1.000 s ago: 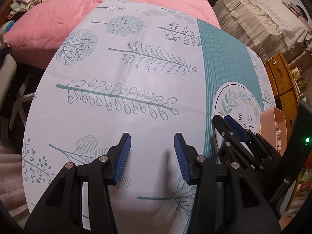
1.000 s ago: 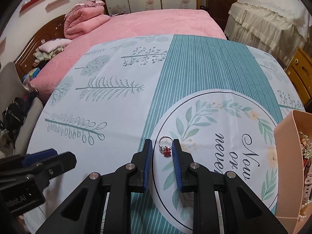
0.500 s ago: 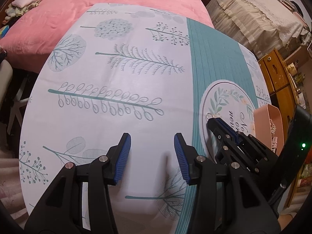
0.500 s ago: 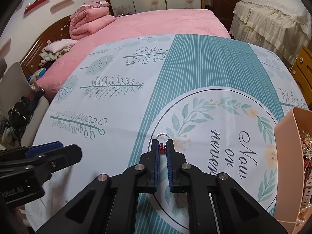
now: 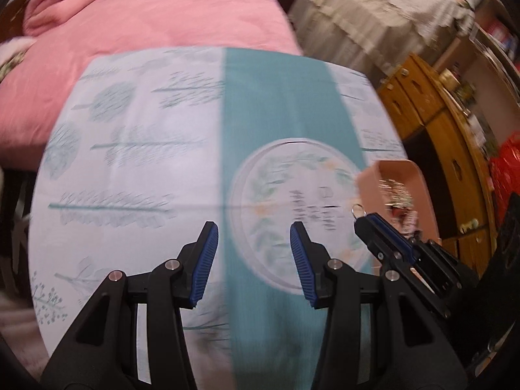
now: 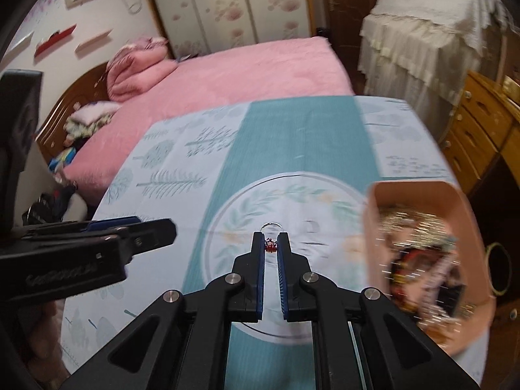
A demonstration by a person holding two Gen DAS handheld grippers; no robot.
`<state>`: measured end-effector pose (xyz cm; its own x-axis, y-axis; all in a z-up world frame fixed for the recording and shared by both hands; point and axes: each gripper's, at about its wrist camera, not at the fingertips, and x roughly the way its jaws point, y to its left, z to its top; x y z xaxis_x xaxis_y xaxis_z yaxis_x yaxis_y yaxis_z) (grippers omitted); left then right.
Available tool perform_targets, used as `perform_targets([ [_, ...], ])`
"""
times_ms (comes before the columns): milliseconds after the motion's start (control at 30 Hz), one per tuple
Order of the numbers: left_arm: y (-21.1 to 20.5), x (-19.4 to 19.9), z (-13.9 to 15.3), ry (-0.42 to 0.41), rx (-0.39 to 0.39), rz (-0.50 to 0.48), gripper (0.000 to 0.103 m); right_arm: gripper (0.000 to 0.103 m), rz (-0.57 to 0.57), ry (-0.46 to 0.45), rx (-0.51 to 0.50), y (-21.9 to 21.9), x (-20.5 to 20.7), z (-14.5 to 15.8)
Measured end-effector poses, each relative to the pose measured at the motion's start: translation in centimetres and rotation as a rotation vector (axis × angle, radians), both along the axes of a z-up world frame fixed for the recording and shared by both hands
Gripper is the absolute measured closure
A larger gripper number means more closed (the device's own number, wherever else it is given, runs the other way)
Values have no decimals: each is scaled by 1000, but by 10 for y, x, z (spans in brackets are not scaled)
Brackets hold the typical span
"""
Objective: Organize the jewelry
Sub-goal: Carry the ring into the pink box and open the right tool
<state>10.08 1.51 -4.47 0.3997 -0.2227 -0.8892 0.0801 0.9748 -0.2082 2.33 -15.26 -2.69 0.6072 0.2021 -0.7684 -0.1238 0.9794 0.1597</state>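
Note:
My right gripper point(image 6: 270, 239) is shut on a silver ring with a red stone point(image 6: 270, 244) and holds it up above the tablecloth's round print. The ring's loop point(image 5: 357, 209) also shows at that gripper's tip in the left wrist view, beside the pink box. The pink jewelry box point(image 6: 417, 195) stands to the right, full of tangled jewelry point(image 6: 419, 253); it also shows in the left wrist view point(image 5: 395, 170). My left gripper point(image 5: 254, 227) is open and empty above the cloth, left of the right gripper point(image 5: 383, 237).
The table wears a white and teal cloth point(image 6: 292, 136) with tree prints. A pink bed point(image 6: 243, 68) lies behind it. A wooden dresser point(image 6: 481, 123) stands at the right, close to the box. Both views are blurred by motion.
My right gripper closed on the ring and lifted it off the cloth, toward the pink box. The left gripper swung right and stayed open.

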Motion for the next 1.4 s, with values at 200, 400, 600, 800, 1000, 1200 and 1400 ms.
perform_targets([
  [200,-73,3,5,-9,-8,-137,60,96,-120,-17,-26,-67,-24,13],
  [400,-137,-1,4,-10,-1,-256,60,95,-230,11,-54,-132,-38,7],
  [600,-168,-4,-4,0,28,-287,57,95,-259,44,-69,-171,-46,-5],
  [800,-177,0,-19,36,46,-261,38,94,-232,99,-58,-173,-40,-19],
  [1000,-180,2,-22,36,63,-230,28,83,-214,116,-33,-172,-39,-24],
  [1200,-165,0,-21,62,73,-180,22,81,-167,129,-24,-163,-38,-18],
  [1400,-141,-14,-2,60,76,-148,22,66,-167,137,27,-162,-45,6],
])
